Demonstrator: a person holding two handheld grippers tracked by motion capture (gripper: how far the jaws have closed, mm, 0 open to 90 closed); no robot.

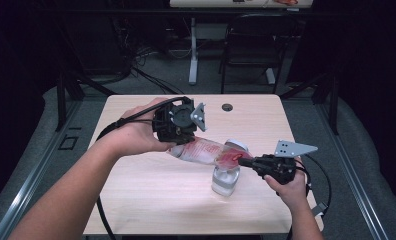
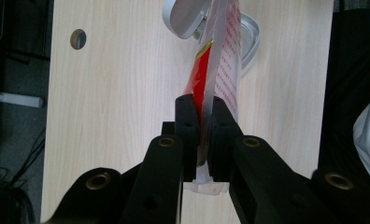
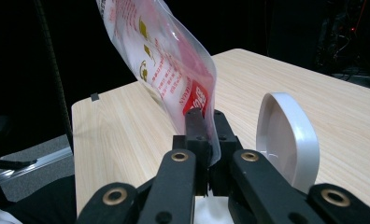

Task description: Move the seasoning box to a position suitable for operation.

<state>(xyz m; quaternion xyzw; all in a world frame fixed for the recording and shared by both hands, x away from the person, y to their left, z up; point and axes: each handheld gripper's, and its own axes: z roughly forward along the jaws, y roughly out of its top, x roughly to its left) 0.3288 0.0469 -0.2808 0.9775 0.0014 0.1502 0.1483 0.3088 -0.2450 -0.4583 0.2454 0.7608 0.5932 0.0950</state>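
Pouch position: the clear plastic pouch with red print [image 1: 206, 150] is hanging stretched between both grippers above the pale wood-grain surface [image 1: 151, 200], sloping from 10 o'clock down to 4 o'clock in the high view.
Left gripper [image 1: 178, 137]: its black fingers [image 2: 188, 126] are pinching one end of the pouch, the film running flat between the pads.
Right gripper [image 1: 243, 161]: its fingers [image 3: 197, 130] are pressing together on the pouch's other end.
Container: a clear round jar [image 1: 225, 180] is standing directly under the lower end of the pouch.
Materials: the pouch is looking glossy, thin and creased; the lid [image 3: 286, 135] is smooth white plastic, hinged upright.
Left gripper view: showing the jar's round rim [image 2: 249, 39] from above at 12 o'clock.
Right gripper view: showing the lid edge-on at 3 o'clock of the fingers.
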